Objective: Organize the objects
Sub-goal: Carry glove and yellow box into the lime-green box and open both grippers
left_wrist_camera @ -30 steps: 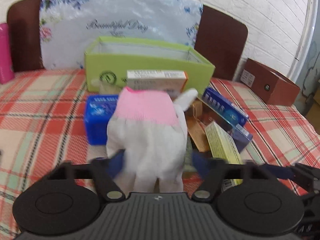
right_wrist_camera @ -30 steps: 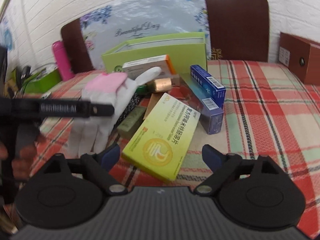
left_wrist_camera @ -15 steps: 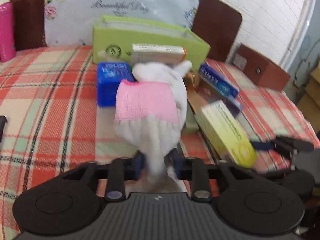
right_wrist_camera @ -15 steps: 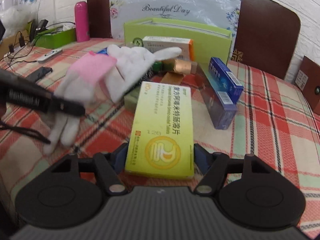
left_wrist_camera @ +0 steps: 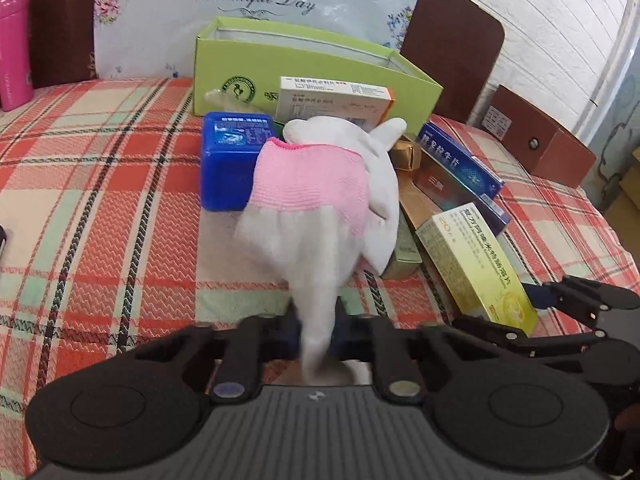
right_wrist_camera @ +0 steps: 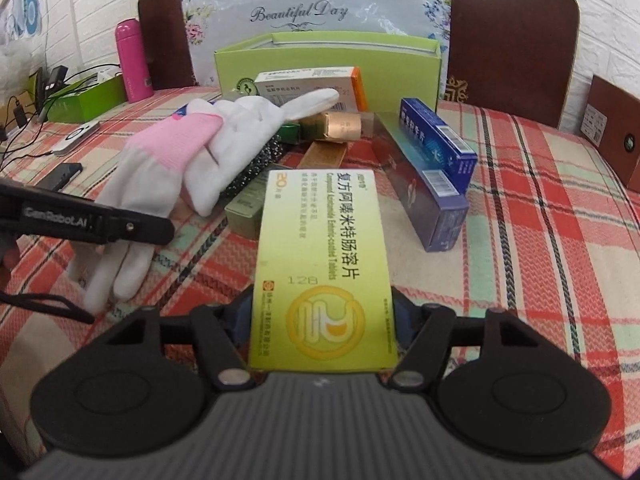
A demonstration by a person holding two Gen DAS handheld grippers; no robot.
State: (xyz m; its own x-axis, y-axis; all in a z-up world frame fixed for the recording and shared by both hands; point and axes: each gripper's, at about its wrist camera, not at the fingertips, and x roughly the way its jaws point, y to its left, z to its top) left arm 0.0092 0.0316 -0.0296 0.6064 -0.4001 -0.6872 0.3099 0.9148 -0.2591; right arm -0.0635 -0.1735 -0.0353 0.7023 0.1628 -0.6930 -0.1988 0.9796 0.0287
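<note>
1. The left gripper (left_wrist_camera: 316,340) has its fingers closed on the fingertips of a white glove with a pink cuff (left_wrist_camera: 320,196), which hangs above the plaid-covered worktop (left_wrist_camera: 100,208).
2. The right gripper (right_wrist_camera: 322,320) has its fingers clamped on the sides of a yellow-green tablet box (right_wrist_camera: 324,256).
3. Beyond them lie a blue box (left_wrist_camera: 232,160), a dark blue carton (right_wrist_camera: 436,140) and an orange-ended white carton (right_wrist_camera: 312,84).
4. An open green box (left_wrist_camera: 312,68) stands behind the pile.
</note>
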